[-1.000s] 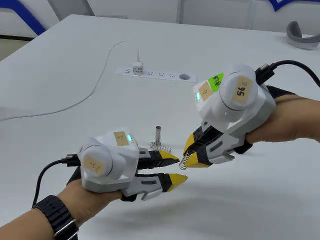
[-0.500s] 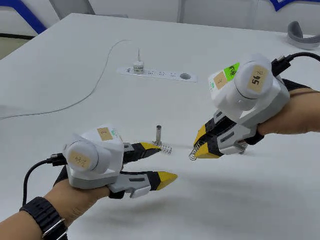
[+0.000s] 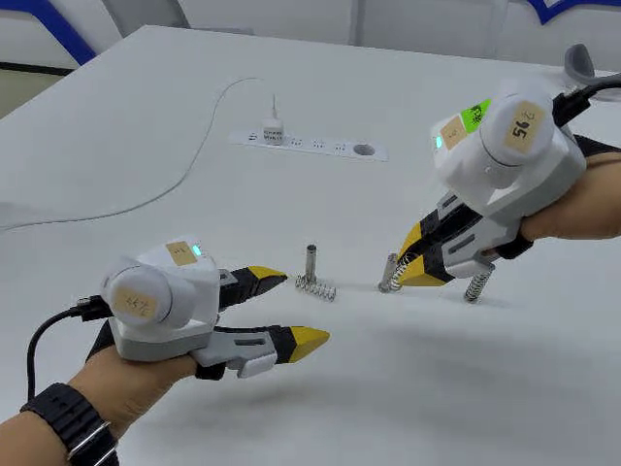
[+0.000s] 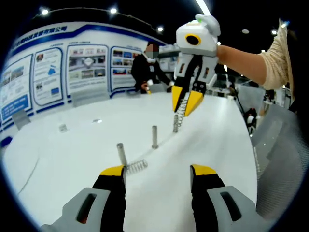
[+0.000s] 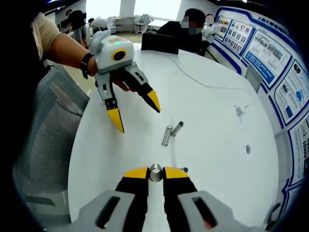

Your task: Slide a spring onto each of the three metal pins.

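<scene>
Right claw [image 3: 401, 279] pinches a spring [image 5: 155, 173] close to a pin [image 4: 175, 127].

1 grey metal pin [image 3: 310, 262] stands upright on the white surface [image 3: 437, 388], a loose spring [image 3: 315, 287] lying at its base. A 2nd spring [image 3: 397, 278], pinched in the right gripper [image 3: 411, 276], tilts beside a 2nd pin [image 3: 389, 269]. A 3rd spring [image 3: 475, 284] leans farther right.

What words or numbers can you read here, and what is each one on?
"95": tan sticker on the right tongs.
Round sticker on the left tongs: scrawl, unreadable.
Green label on the right tongs: too blurred.
Wall posters: text too small to read.
</scene>
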Available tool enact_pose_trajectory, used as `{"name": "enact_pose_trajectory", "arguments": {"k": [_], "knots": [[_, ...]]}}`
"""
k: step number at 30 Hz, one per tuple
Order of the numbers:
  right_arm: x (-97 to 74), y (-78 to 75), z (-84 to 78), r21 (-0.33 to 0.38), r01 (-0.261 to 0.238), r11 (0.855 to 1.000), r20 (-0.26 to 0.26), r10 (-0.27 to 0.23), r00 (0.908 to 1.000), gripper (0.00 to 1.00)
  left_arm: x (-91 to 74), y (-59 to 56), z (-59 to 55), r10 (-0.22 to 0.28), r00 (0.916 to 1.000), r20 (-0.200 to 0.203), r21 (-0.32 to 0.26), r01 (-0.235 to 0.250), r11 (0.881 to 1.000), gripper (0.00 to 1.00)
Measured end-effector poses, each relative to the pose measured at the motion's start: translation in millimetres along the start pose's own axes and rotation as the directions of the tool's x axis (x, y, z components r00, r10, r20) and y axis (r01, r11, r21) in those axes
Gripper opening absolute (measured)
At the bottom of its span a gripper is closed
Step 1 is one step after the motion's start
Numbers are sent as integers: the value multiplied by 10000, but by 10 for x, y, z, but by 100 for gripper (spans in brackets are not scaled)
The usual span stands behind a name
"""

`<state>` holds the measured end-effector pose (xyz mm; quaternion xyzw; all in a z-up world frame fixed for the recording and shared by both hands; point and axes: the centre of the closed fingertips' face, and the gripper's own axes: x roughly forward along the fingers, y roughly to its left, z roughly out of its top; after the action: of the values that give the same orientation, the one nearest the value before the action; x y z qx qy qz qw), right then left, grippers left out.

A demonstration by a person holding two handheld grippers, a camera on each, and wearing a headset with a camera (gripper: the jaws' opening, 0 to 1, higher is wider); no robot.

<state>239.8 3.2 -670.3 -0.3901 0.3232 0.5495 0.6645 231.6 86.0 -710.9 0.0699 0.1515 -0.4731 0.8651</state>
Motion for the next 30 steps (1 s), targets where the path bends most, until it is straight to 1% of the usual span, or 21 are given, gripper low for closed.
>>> {"name": "enact_pose_trajectory", "arguments": {"k": [7,10,15,23,27,30], "knots": [[-22,-191,-38,181,345,9992,-150,-343,9993,12,-2,6,-11,41,10000,-22,-62,-41,10000,56],[3,-307,-80,217,599,9980,-349,-591,9976,12,0,6,-16,34,10000,-39,-77,-34,10000,57],[60,-414,-109,377,697,9969,-468,-680,9966,12,-11,24,-16,80,10000,-28,-112,-80,9999,58],[169,-464,-128,531,506,9973,-628,-473,9969,12,-32,38,-23,117,9999,-40,-151,-117,9998,59],[195,-479,-128,542,416,9977,-686,-379,9969,12,-38,46,-25,145,9999,-40,-180,-146,9997,59],[228,-489,-153,544,323,9980,-839,-277,9961,12,-45,53,-27,161,9999,-49,-207,-162,9997,59]]}}
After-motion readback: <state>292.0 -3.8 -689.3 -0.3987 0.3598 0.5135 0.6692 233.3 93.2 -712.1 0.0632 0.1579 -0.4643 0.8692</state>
